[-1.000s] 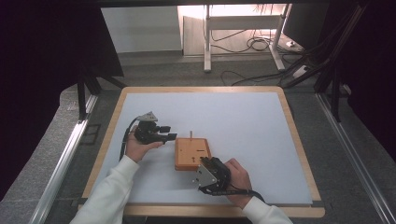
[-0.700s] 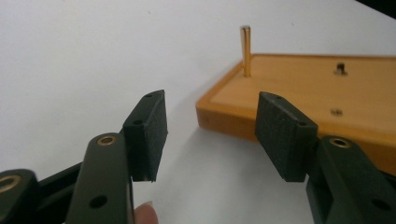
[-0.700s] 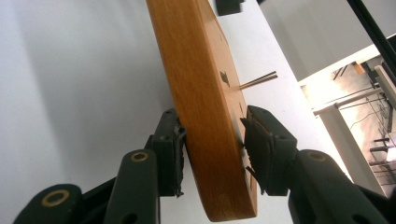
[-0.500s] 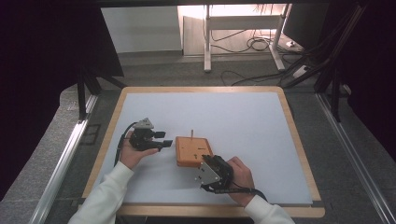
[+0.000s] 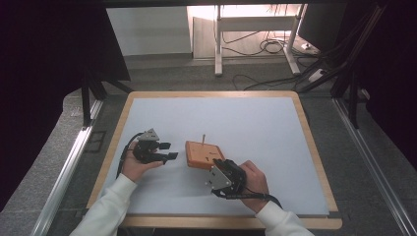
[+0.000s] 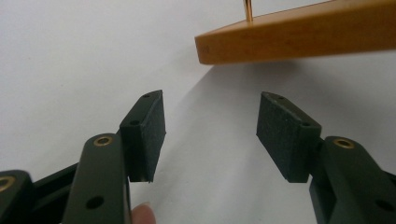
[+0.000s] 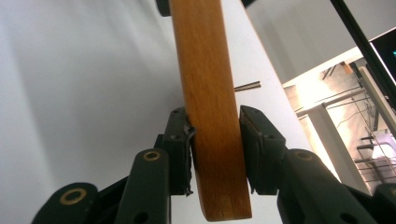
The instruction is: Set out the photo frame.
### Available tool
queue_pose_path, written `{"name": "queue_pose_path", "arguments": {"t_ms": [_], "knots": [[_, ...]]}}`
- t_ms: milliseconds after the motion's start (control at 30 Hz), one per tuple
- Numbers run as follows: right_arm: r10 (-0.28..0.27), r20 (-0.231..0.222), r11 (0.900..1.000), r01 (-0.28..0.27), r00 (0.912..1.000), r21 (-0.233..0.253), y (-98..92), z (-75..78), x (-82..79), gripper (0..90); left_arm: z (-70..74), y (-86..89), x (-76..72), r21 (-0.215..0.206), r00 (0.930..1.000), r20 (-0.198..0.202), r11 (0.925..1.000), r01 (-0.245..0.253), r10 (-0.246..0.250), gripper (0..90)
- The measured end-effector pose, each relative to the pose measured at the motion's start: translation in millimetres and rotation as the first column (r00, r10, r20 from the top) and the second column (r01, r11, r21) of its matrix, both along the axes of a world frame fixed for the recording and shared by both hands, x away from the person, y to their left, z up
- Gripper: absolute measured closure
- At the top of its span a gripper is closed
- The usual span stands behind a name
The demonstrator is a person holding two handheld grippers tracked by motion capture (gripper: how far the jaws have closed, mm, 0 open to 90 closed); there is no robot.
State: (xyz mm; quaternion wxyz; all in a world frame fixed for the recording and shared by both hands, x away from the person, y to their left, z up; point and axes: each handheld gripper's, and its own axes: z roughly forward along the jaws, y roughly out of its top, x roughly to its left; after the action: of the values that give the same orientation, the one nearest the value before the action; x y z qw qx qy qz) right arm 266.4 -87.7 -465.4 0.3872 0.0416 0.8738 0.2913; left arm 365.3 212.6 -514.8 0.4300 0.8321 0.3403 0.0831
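Black jaws of our left gripper (image 5: 166, 150) now stand apart and empty, drawn back from the wooden block (image 5: 201, 154) since a second ago. Mid-table, the block's near edge sits clamped in our right gripper (image 5: 220, 166), so it alone carries on.

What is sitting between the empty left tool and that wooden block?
Nothing: in the high view, just bare white tabletop separates the left tool from the wooden block. The left gripper view shows the same bare stretch.
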Motion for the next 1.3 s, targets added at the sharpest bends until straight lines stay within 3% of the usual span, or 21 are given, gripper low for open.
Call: {"name": "queue_pose_path", "arguments": {"t_ms": [167, 467, 867, 1100, 1300], "knots": [[-0.008, -0.006, 1.000, 0.008, 0.9999, -0.001, 1.8, 8.7, 6.5, 68.4, -1.8, -1.9, 0.4, 0.003, 1.0000, -0.005, 1.0000, 0.002, -0.002, 41.9], [-0.003, -0.093, 1.000, 0.001, 0.9956, -0.020, 2.6, 29.8, 27.0, 69.5, -3.7, -2.2, 1.0, 0.006, 1.0000, -0.006, 1.0000, 0.006, -0.006, 42.0], [0.018, -0.188, 1.000, -0.021, 0.9820, -0.014, 11.2, 50.1, 53.0, 69.8, -5.2, -0.8, 1.7, 0.007, 1.0000, -0.008, 1.0000, 0.004, -0.004, 42.1], [0.035, -0.206, 0.999, -0.042, 0.9778, -0.031, 18.6, 54.6, 57.0, 69.9, -5.5, -0.9, 1.5, 0.006, 0.9999, -0.010, 1.0000, 0.003, -0.003, 42.3], [0.048, -0.252, 0.999, -0.051, 0.9666, -0.008, 19.3, 64.6, 60.4, 69.8, -5.9, -1.2, 1.7, 0.007, 0.9999, -0.010, 1.0000, 0.003, -0.003, 42.4]]}}
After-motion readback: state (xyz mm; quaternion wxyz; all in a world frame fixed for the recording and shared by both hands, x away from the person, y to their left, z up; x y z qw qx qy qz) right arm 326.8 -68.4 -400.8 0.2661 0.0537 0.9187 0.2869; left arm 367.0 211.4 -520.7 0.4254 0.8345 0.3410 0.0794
